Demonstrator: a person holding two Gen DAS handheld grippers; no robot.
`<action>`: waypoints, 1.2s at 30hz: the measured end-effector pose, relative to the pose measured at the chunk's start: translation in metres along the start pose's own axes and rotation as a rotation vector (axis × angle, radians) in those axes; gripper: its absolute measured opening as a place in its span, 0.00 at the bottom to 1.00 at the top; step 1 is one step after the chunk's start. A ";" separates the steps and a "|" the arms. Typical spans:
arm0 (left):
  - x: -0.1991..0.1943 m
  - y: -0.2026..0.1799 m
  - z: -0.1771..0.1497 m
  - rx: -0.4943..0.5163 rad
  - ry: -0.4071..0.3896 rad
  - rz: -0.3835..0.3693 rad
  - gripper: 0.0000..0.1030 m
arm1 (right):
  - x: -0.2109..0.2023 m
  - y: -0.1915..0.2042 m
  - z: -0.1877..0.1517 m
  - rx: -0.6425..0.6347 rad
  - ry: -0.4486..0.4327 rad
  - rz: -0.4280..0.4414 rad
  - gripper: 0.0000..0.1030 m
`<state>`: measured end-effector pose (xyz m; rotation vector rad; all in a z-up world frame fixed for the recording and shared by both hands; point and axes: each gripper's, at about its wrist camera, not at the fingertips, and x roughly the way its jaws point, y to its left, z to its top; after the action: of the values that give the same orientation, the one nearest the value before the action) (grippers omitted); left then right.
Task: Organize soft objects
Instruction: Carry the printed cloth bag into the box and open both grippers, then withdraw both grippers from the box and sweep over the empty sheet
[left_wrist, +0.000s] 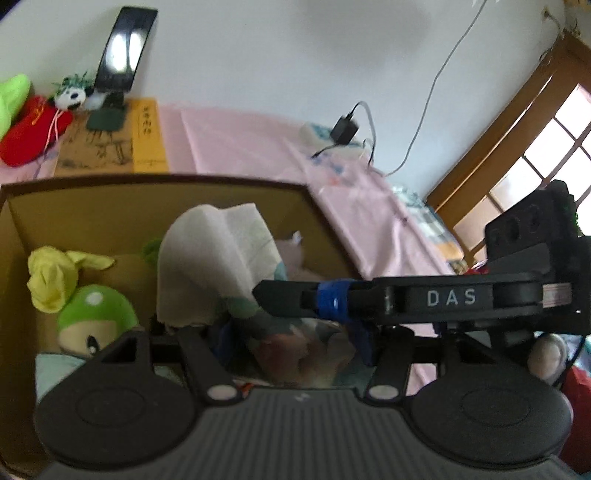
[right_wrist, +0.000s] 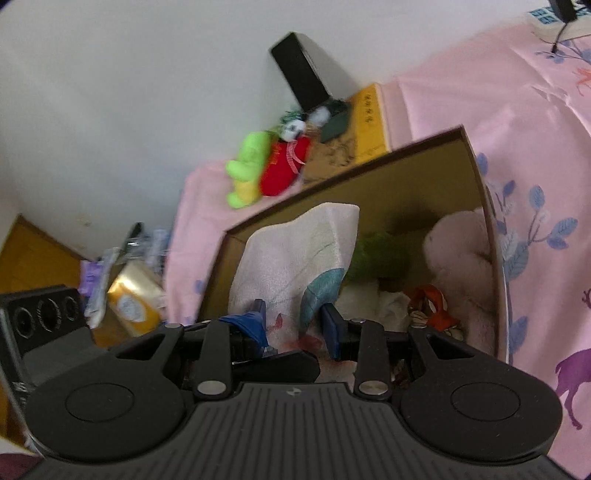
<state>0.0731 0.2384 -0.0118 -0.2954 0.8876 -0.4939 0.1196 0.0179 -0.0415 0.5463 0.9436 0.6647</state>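
The pink bedspread carries everything, and on it stands the open cardboard box, the biggest of the task's things and the place the soft items go. Inside it lie a pale pink plush, a green mushroom plush and a yellow cloth.

Above the box hangs a white towel, held up by both grippers together. Its long axis runs from the fingers up and away, tilted toward the far wall of the box, with the loose upper end standing free.

The right gripper has its 2 blue-taped fingers clamped on the towel's lower edge, so this hand is directly at the cloth. The left gripper sits at the same lower edge; the other tool crosses in front, so I cannot tell whether it pinches the fabric or only stands by it.

The towel is over the box's middle, so the coming move is probably straight down.
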 end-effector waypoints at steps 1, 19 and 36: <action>0.004 0.002 0.000 0.005 0.014 0.005 0.56 | 0.005 0.000 0.000 -0.001 -0.001 -0.020 0.16; 0.012 0.022 0.008 0.077 0.053 0.138 0.62 | -0.010 -0.007 -0.004 0.002 -0.075 -0.170 0.15; -0.059 -0.010 -0.001 0.098 -0.150 0.334 0.71 | -0.026 0.035 -0.029 -0.194 0.012 -0.079 0.15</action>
<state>0.0386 0.2610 0.0308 -0.0895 0.7457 -0.2014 0.0744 0.0267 -0.0174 0.3318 0.8963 0.6809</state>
